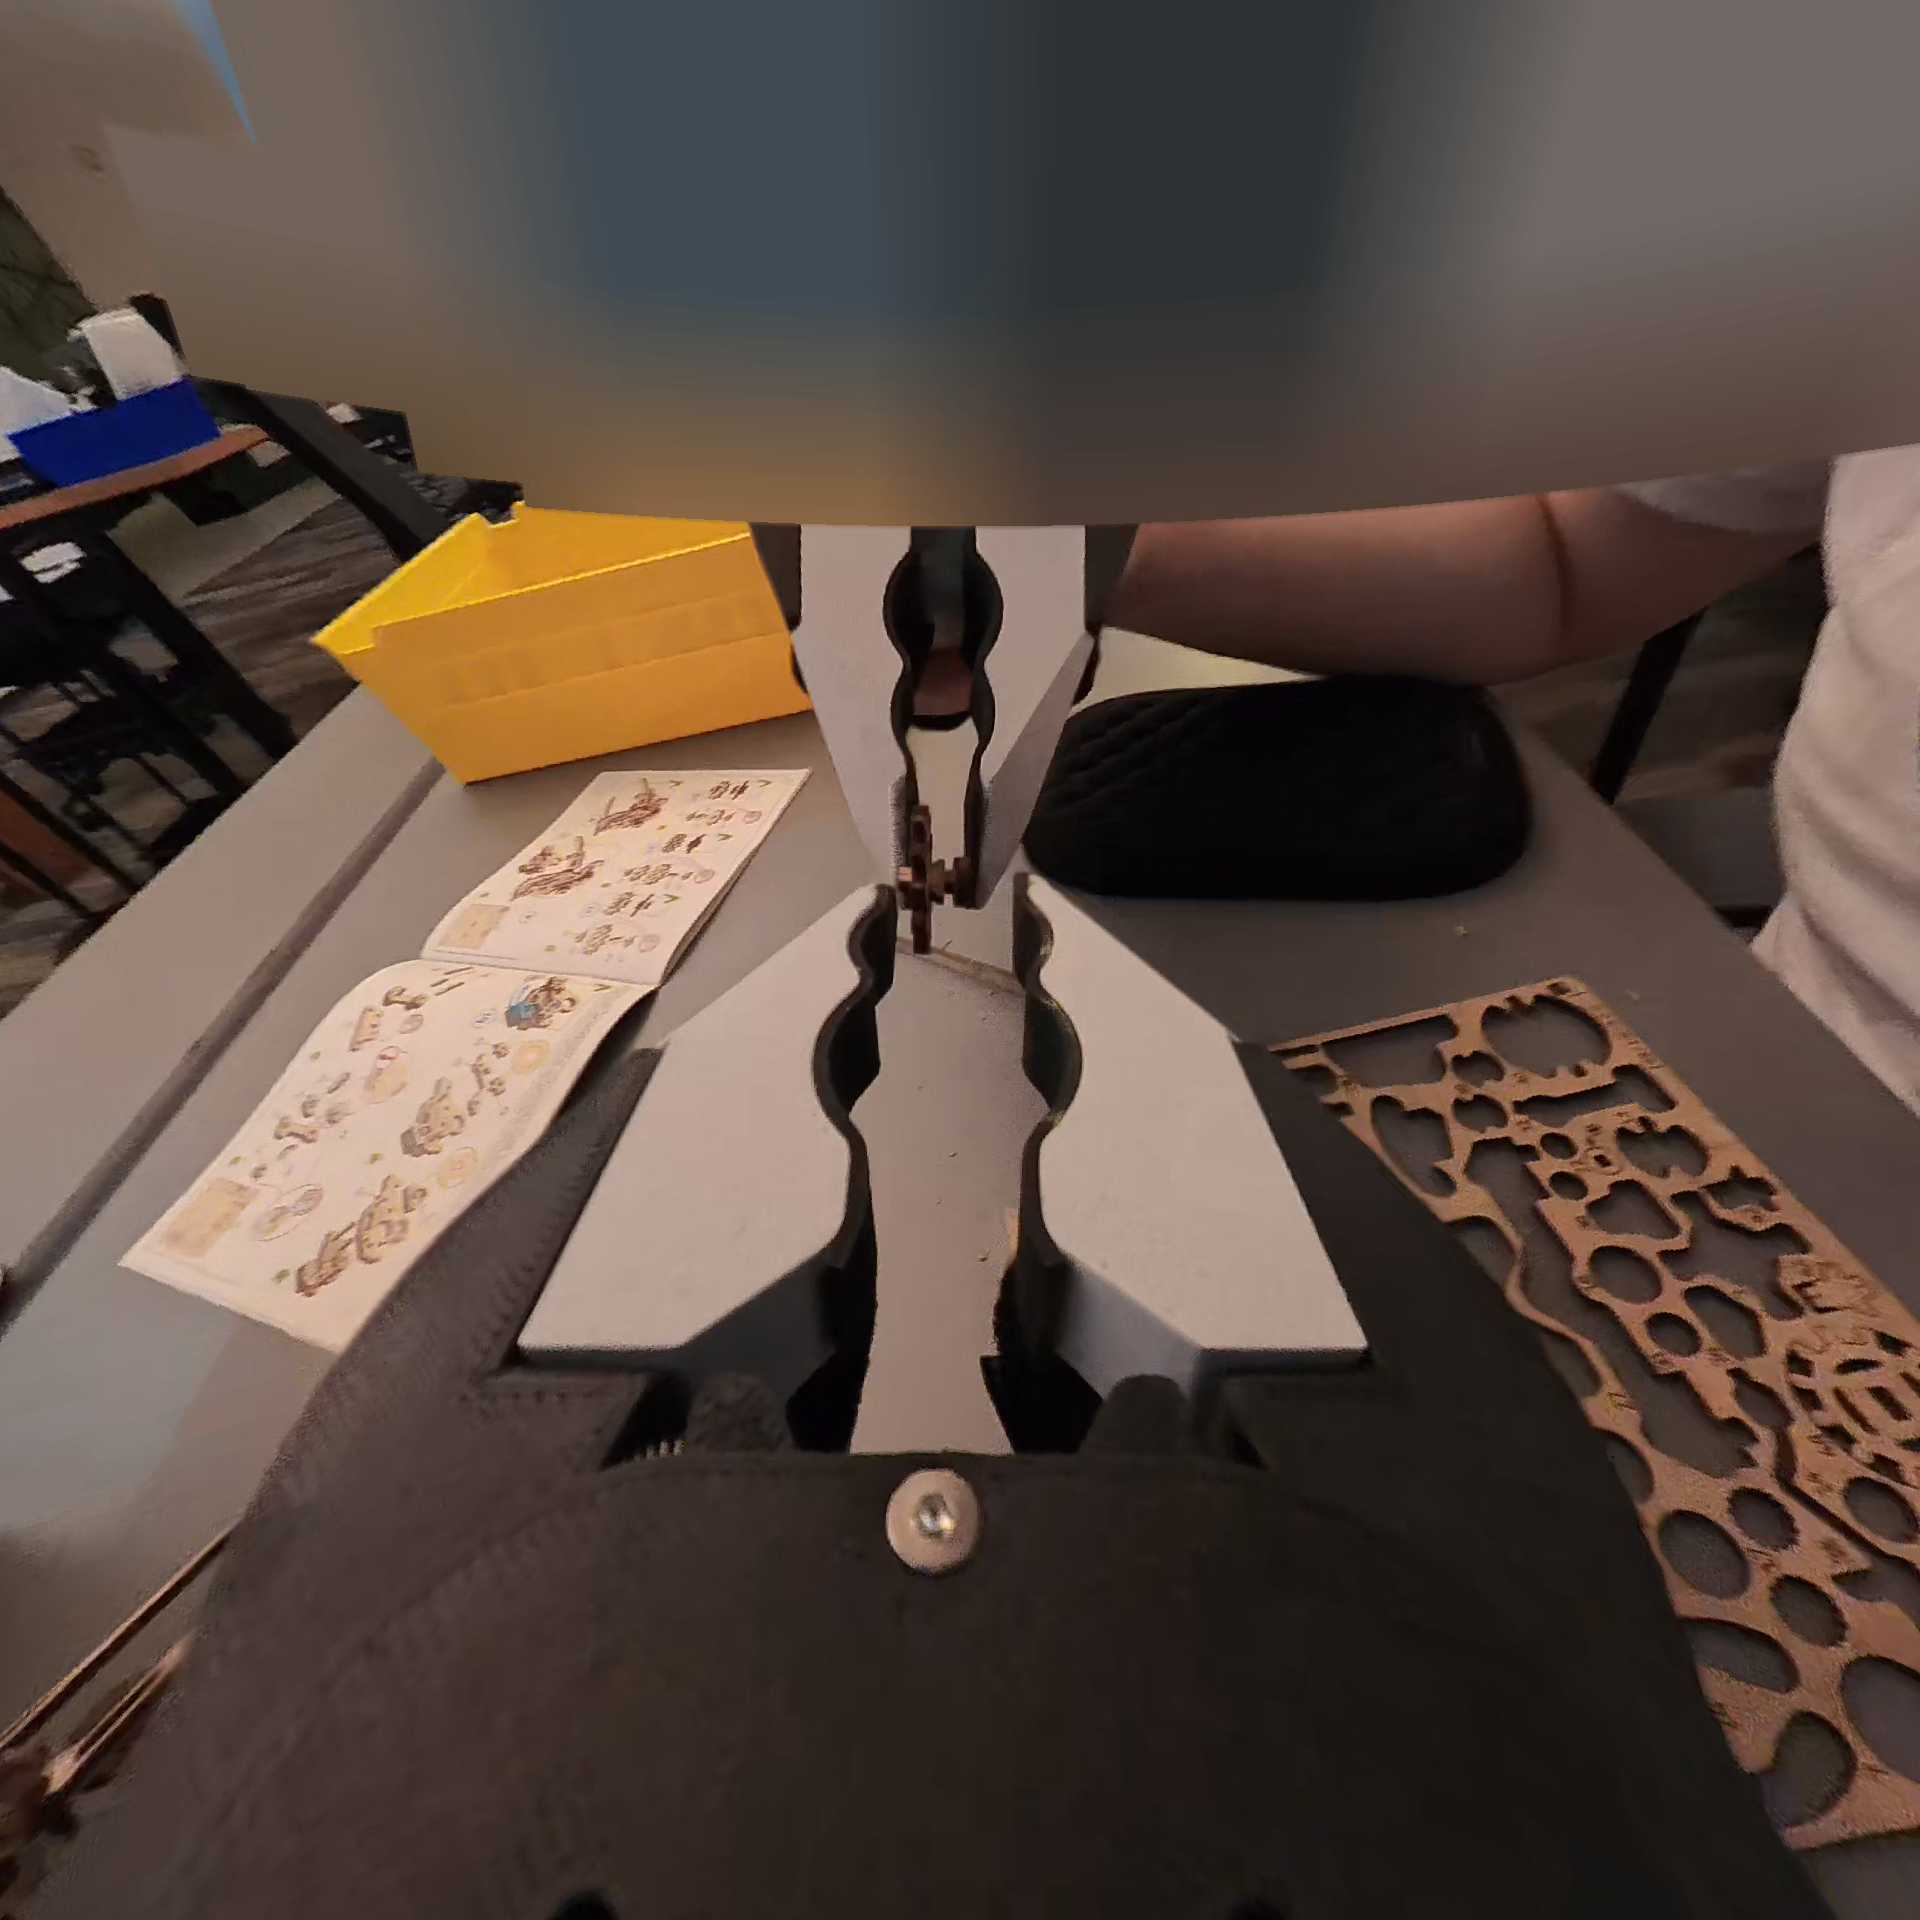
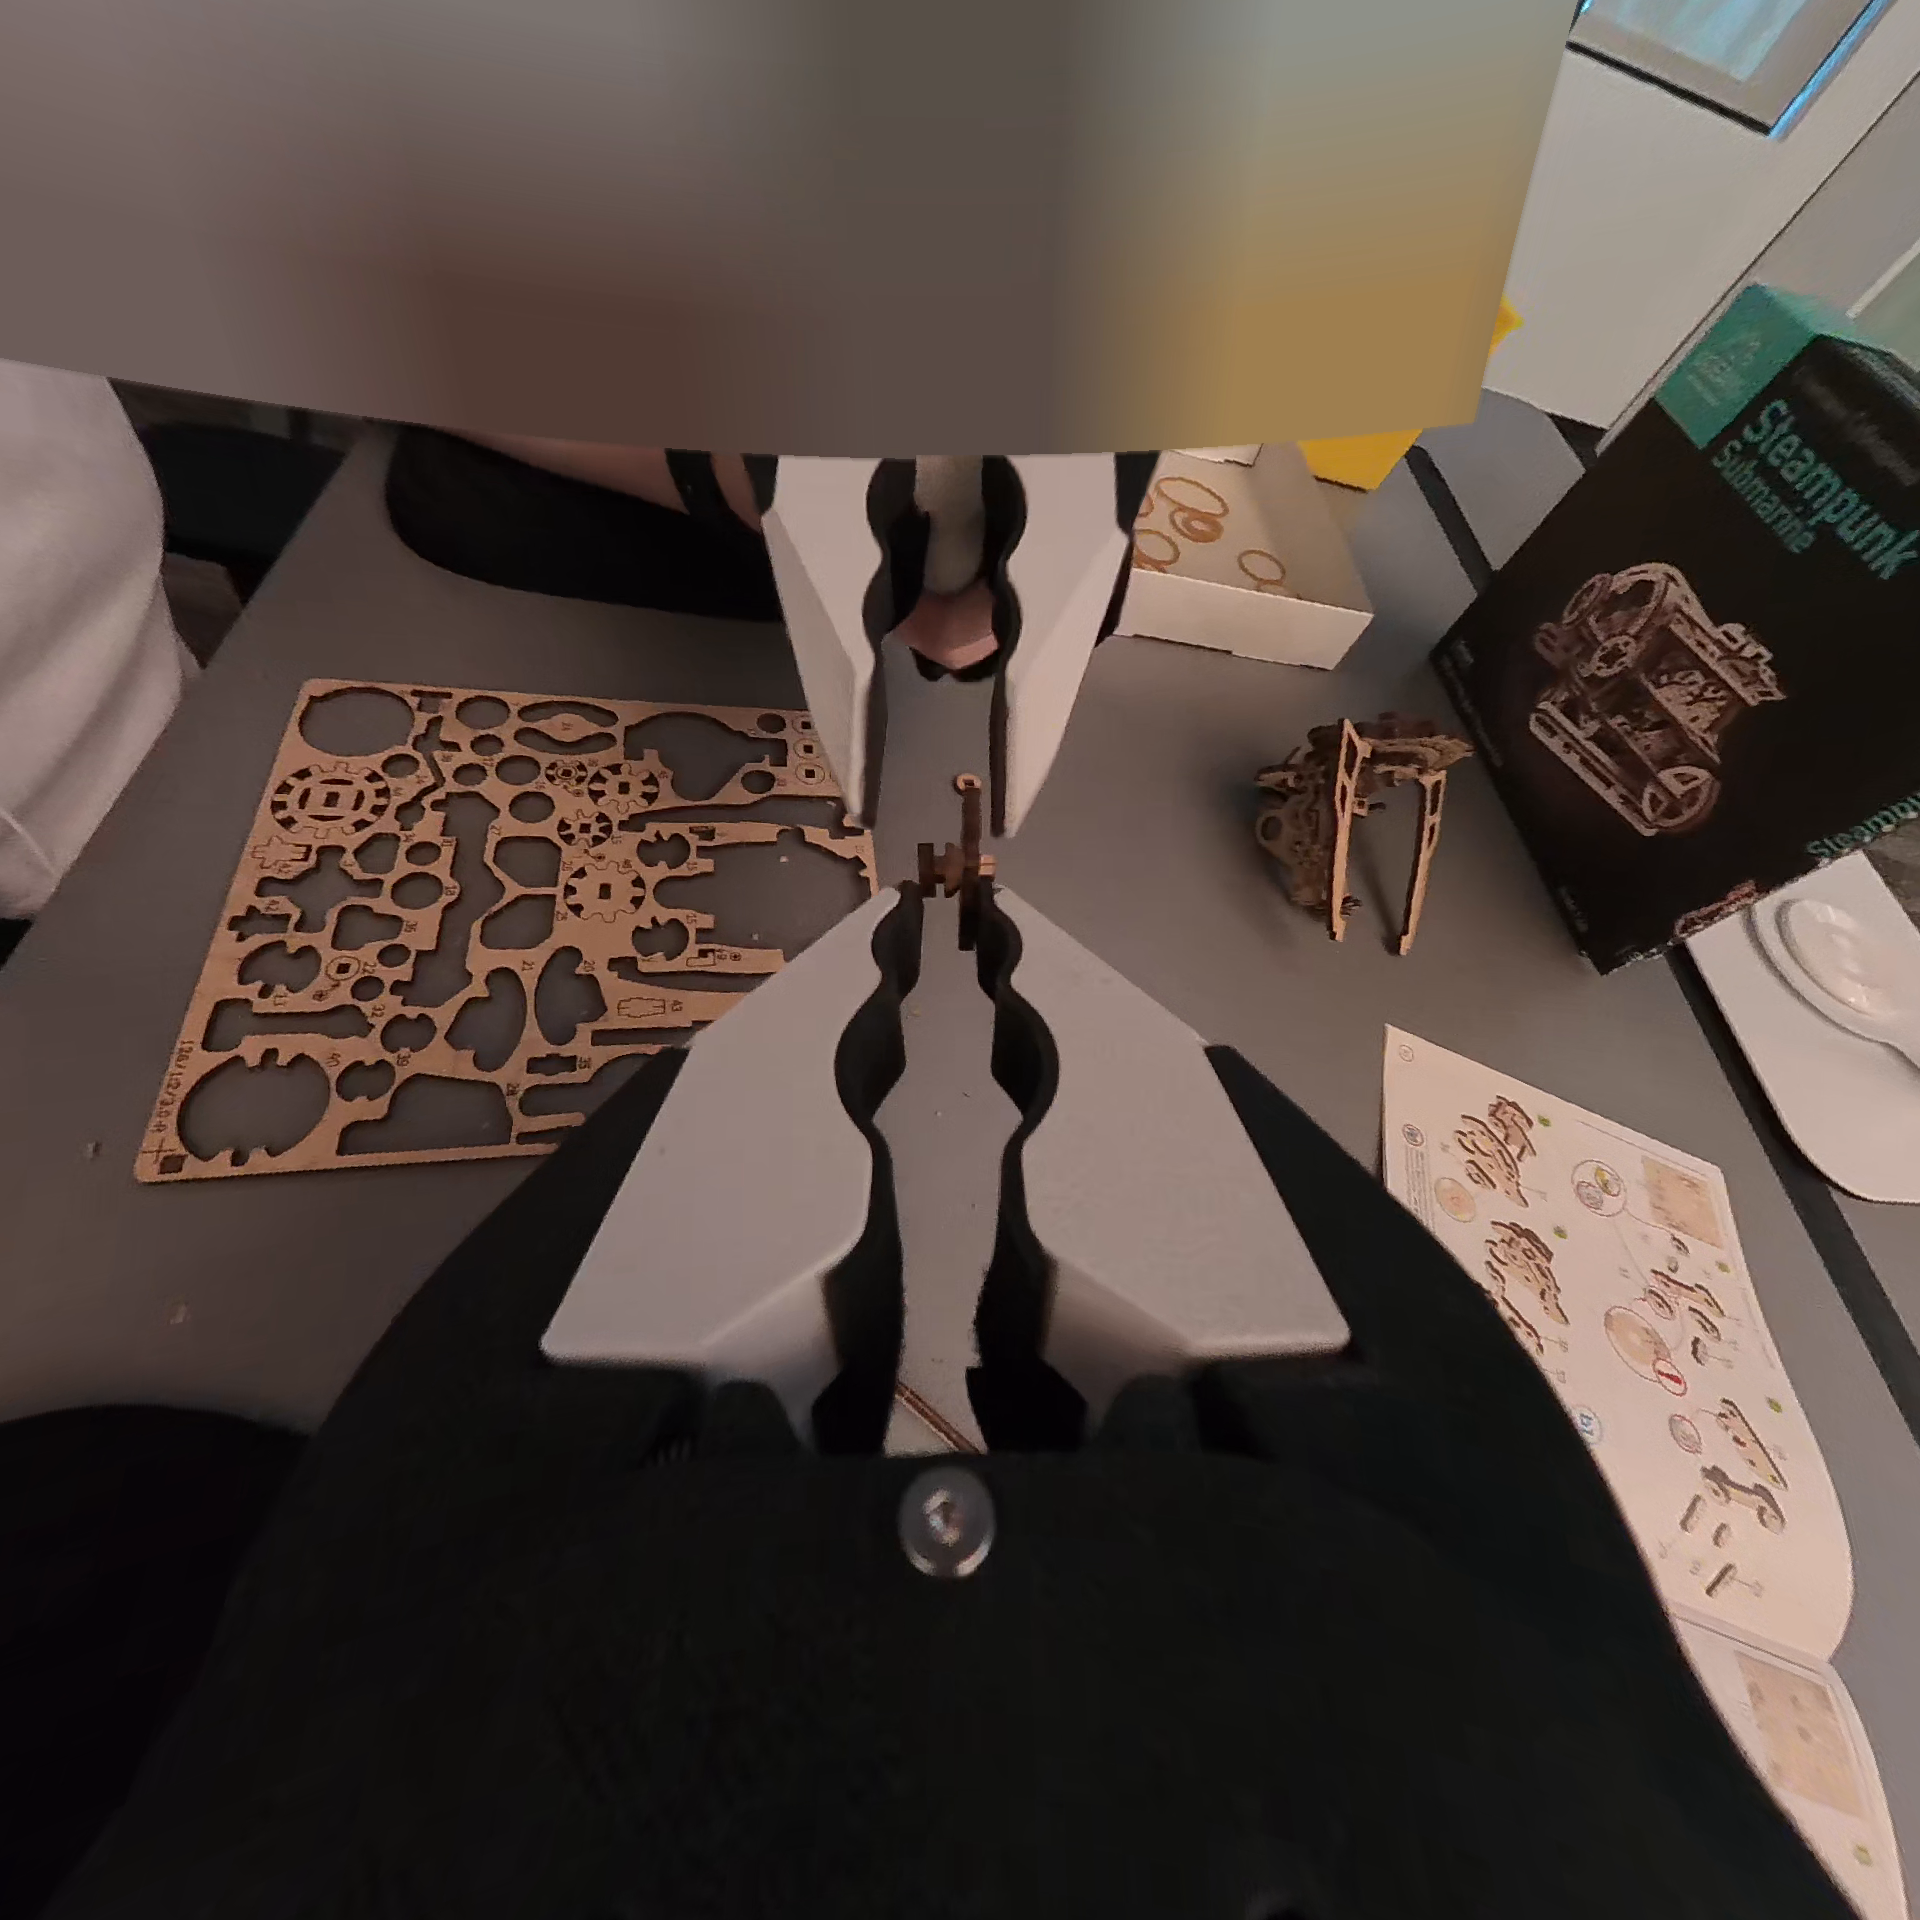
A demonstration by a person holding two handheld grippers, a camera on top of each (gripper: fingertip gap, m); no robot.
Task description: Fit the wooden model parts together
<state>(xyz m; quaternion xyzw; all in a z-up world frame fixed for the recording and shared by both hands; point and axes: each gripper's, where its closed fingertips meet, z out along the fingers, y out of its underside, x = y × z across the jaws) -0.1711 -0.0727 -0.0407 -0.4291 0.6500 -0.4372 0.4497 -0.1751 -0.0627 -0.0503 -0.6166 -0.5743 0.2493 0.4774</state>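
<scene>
Left of my right jaws, a punched-out wooden sheet point(image 2: 528, 971) lies flat on the desk point(image 2: 1143, 935). My right gripper point(image 2: 945, 899) is clenched on the small wooden part point(image 2: 961, 868). Facing it, the left gripper point(image 1: 958, 899) is released, its jaws spread around the part's far end. Right of the jaws stand a half-built model point(image 2: 1340, 821) and a dark box point(image 2: 1683, 665).

Small wooden parts point(image 2: 961, 868) joined, held upright
</scene>
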